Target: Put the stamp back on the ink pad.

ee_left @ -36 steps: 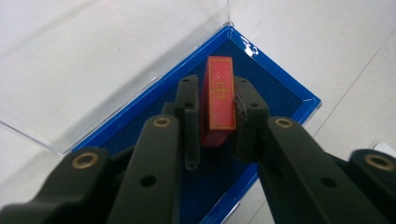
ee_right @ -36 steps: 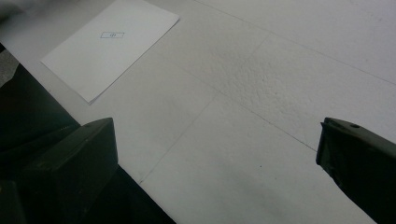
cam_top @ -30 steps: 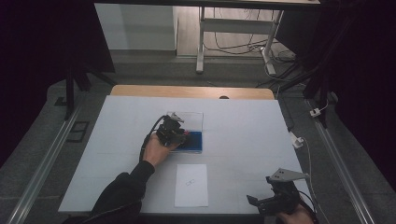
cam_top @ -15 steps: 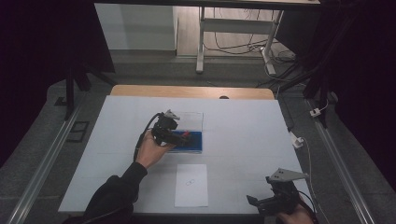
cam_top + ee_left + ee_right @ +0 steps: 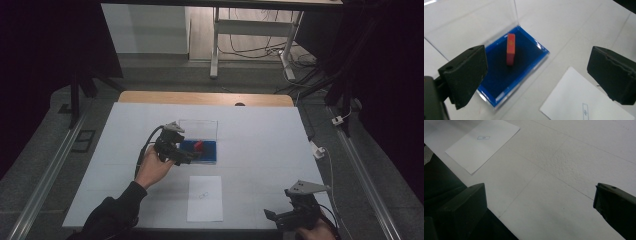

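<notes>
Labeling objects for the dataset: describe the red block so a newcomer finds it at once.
Start at the white table and find the clear case with the raised lid and blue lining near its middle. The red block stands upright on that blue lining, just beyond the open left gripper; it is the one red thing here, unlike the flat white paper nearby.

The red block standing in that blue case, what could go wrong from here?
The red block stands on its narrow end on the blue lining, so a nudge could topple it. The left gripper, whose jaws have just been opening with nothing between them, is close above and could clip it. The upright clear lid might catch the block if closed.
</notes>
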The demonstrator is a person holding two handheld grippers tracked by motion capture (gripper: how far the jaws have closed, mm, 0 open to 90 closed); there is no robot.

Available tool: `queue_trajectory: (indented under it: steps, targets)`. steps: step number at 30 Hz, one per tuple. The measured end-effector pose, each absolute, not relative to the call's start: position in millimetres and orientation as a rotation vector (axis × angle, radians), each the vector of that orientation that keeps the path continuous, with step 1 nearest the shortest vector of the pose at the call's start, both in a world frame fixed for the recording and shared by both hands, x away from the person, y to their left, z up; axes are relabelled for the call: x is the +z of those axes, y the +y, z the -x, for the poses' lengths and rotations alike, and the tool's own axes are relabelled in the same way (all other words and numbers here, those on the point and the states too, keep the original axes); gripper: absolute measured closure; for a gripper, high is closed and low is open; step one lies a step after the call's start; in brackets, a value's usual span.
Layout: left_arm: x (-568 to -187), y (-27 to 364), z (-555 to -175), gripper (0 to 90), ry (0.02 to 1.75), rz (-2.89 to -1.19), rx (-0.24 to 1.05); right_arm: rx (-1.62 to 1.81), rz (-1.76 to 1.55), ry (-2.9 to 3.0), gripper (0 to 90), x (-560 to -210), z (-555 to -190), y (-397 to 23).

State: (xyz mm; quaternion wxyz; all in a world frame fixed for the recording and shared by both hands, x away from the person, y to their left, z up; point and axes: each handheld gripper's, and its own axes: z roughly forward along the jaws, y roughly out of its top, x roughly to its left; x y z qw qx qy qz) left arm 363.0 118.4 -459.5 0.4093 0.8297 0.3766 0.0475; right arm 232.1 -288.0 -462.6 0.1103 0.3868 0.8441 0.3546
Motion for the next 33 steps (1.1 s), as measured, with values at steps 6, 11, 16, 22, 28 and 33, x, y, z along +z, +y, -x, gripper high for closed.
queue_trajectory:
  steps: [6, 11, 16, 22, 28, 33]
  targets:
    - [-457.1, 128.9, -347.2, 0.0, 0.954, -2.081, 0.108, 1.044, -1.138, 2.479, 0.0, -462.6, -232.1, -287.9]
    - [-456.3, 139.3, -332.8, 0.1, 0.942, -2.054, 0.060, 1.046, -1.142, 2.475, 0.0, -462.3, -232.2, -288.3]
    - [-454.9, 148.1, -319.9, 0.7, 0.927, -2.054, 0.040, 1.052, -1.150, 2.467, 0.0, -462.1, -232.3, -288.7]
    - [-449.0, 159.0, -302.7, 0.3, 0.909, -2.027, 0.032, 1.060, -1.157, 2.461, 0.0, -461.9, -232.3, -289.7]
    - [-445.3, 169.8, -284.6, 0.1, 0.897, -2.013, 0.047, 1.059, -1.157, 2.460, 0.0, -461.8, -232.0, -289.4]
    - [-444.3, 182.8, -268.9, 0.0, 0.914, -1.994, 0.067, 1.060, -1.160, 2.457, 0.0, -461.7, -231.7, -289.6]
